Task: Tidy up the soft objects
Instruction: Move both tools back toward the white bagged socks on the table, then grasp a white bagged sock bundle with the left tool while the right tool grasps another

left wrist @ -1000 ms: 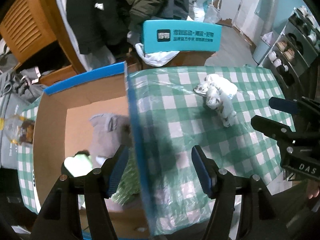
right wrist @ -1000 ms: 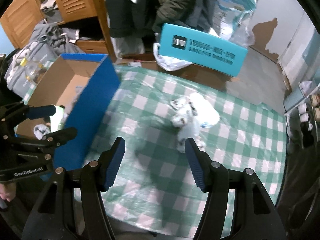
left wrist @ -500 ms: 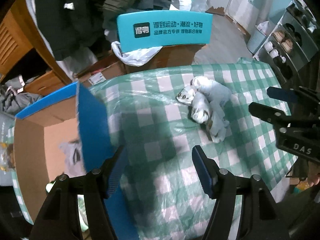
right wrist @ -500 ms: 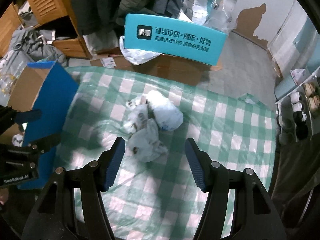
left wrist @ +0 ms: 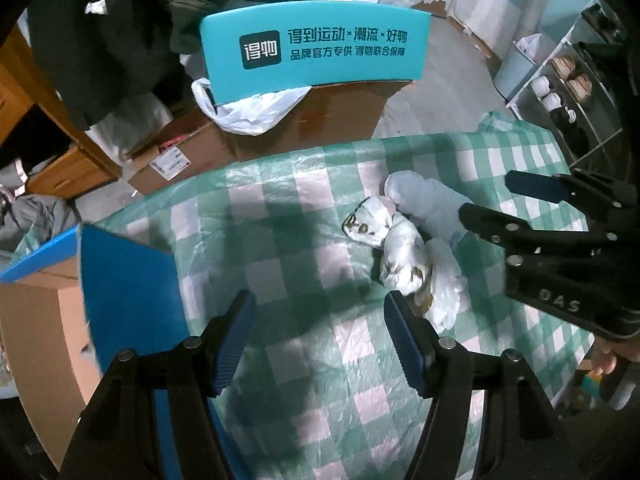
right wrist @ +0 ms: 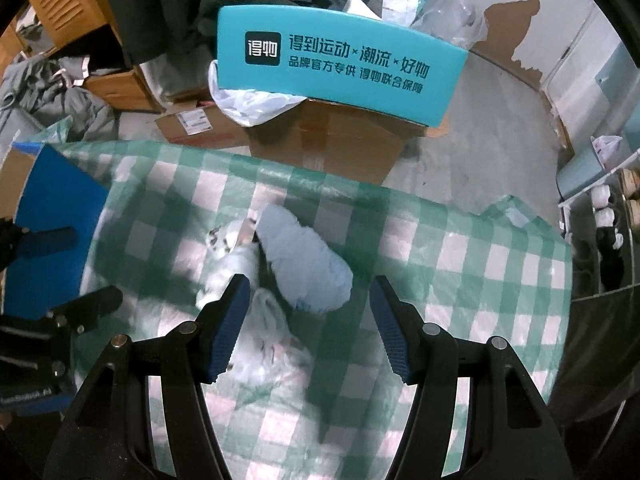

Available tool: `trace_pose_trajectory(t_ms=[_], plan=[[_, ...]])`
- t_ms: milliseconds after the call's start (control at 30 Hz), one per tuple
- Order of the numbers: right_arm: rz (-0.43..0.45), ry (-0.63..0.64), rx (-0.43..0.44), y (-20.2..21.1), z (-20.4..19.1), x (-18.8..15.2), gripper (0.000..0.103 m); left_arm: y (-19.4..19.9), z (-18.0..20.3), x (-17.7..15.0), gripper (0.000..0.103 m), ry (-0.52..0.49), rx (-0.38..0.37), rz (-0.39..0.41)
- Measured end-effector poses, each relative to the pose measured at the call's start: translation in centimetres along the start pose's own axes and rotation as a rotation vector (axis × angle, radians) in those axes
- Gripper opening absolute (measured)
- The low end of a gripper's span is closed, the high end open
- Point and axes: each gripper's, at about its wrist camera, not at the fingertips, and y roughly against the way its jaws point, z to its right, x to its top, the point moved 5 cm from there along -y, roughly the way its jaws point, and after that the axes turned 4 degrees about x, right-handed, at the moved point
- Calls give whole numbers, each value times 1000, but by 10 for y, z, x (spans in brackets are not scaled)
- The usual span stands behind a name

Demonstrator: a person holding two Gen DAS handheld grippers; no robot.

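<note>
Best done by lowering the right gripper (right wrist: pixel 310 320) straight over the pale blue fluffy rolled sock (right wrist: pixel 306 264), centring the thick middle of the roll between the blue ribbed pads (right wrist: pixel 390 328) before squeezing, so the soft bulk compresses evenly and does not squirt out sideways. Worth keeping clear of the white patterned soft bundles (right wrist: pixel 240 264) lying against its left side, or else accepting one of them and carrying both. Then a lift over the near wall of the blue-sided cardboard box (left wrist: pixel 128 284) at the left end of the green-and-white checked tablecloth (left wrist: pixel 300 248)

Right claw spread wide, nothing held, nothing touched; hovering above the pile with the blue roll between and just ahead of the tips. Left gripper (left wrist: pixel 318 338) likewise spread wide and empty, over bare cloth between the box and the pile, its right pad near the edge of the lowest white bundle, contact not clear

Soft pile mid-table, well apart from the box
</note>
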Motion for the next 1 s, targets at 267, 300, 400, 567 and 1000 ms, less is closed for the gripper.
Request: trace_pose_trajectory(t_ms=[267, 300, 400, 567, 1000], plan=[[-12, 28, -23, -26, 2, 11, 62, -18, 0, 11, 68, 5, -4, -19], [-18, 29, -24, -29, 2, 12, 62, -21, -1, 11, 68, 14, -8, -24], [-29, 36, -39, -37, 3, 12, 62, -26, 1, 11, 68, 26, -27, -31], [-56, 35, -43, -48, 4, 9, 62, -29, 11, 15, 68, 4, -27, -28], [-92, 20, -26, -49, 11, -4, 30, -34, 34, 17, 72, -34, -37, -33]])
